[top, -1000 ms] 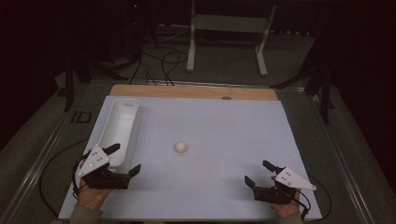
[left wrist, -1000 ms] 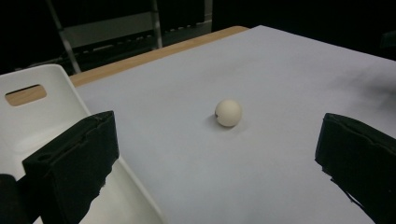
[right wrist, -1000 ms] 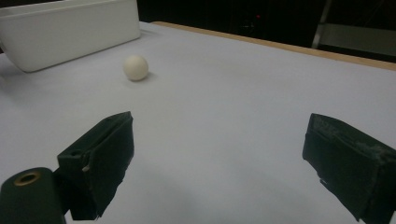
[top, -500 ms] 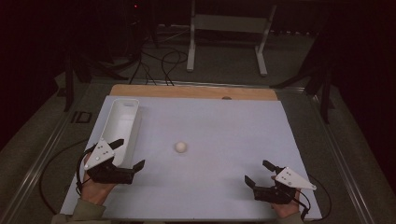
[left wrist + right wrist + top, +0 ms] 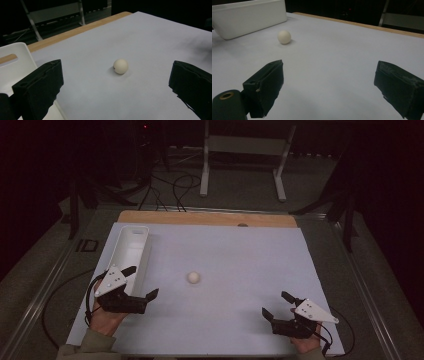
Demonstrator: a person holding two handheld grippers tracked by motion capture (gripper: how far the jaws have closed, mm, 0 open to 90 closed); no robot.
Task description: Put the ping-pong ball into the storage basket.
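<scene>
A small cream ball (image 5: 193, 277) (image 5: 120, 66) (image 5: 284, 37) rests on the white table sheet (image 5: 225, 265) near its middle. A long white tray (image 5: 131, 251) (image 5: 247, 16) (image 5: 12, 62) lies along the sheet's left side. My left gripper (image 5: 141, 283) (image 5: 115, 82) is open just left of the ball, beside the tray's near end, jaws pointing toward the ball with nothing between them. My right gripper (image 5: 277, 304) (image 5: 329, 85) is open at the front right of the sheet, far from the ball, jaws wide apart with nothing in them.
A wooden table edge (image 5: 210, 218) runs along the far side of the sheet. Beyond it stand a white metal frame (image 5: 245, 155) and cables on a dark floor. Dark stands flank the table left and right.
My left gripper has moved forward and right along the tray toward the ball. The right gripper and the ball have stayed where they were.
</scene>
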